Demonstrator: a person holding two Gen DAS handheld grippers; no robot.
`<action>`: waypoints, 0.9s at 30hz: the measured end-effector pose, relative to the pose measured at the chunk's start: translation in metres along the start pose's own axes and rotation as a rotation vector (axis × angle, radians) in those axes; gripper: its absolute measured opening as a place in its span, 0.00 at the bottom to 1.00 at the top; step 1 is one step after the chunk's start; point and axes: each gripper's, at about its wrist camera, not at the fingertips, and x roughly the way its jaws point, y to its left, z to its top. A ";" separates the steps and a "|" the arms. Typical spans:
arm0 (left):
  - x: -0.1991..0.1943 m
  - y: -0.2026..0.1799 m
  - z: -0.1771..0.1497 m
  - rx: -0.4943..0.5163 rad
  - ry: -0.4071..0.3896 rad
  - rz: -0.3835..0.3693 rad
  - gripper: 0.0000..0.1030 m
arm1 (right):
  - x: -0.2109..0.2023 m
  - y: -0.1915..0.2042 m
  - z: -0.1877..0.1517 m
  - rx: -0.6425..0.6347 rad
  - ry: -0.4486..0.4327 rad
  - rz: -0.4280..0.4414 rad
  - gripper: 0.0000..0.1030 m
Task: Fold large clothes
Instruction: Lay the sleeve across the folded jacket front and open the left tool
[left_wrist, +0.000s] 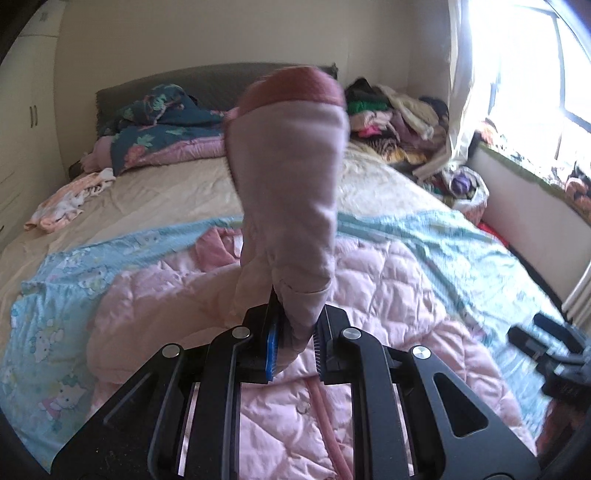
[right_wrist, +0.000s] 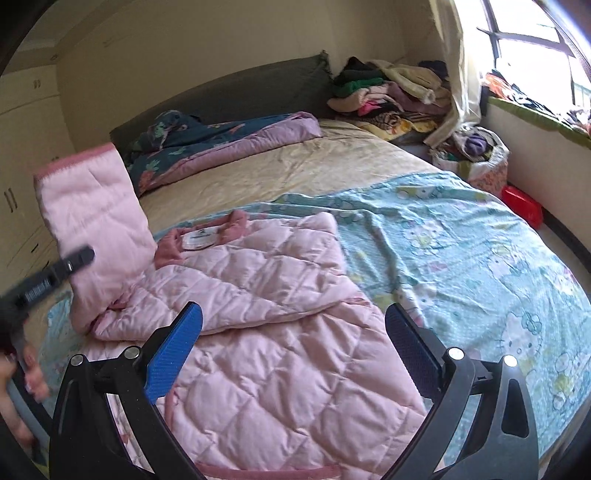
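Observation:
A pink quilted jacket (right_wrist: 280, 317) lies spread on a light blue cartoon-print blanket (right_wrist: 461, 251) on the bed. My left gripper (left_wrist: 295, 339) is shut on the jacket's sleeve (left_wrist: 291, 192), which stands up in front of the left wrist camera with its darker pink cuff on top. In the right wrist view that same raised sleeve (right_wrist: 92, 221) is at the left, with the left gripper (right_wrist: 79, 258) on it. My right gripper (right_wrist: 293, 343) hangs open above the jacket's body, nothing between its fingers. The other sleeve is folded across the jacket's chest.
A dark floral quilt (right_wrist: 221, 140) lies bunched at the headboard. A heap of clothes (right_wrist: 388, 92) fills the far right corner near the window. A small pink-white garment (left_wrist: 66, 199) lies at the bed's left side. A red box (right_wrist: 521, 206) sits beside the bed.

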 end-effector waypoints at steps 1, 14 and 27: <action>0.005 -0.004 -0.004 0.009 0.010 0.002 0.08 | 0.000 -0.004 0.000 0.008 0.000 0.000 0.96; 0.050 -0.044 -0.051 0.133 0.171 0.027 0.09 | 0.003 -0.036 -0.004 0.079 0.015 -0.016 0.96; 0.048 -0.063 -0.086 0.237 0.309 -0.069 0.72 | 0.013 -0.033 -0.007 0.088 0.054 0.007 0.96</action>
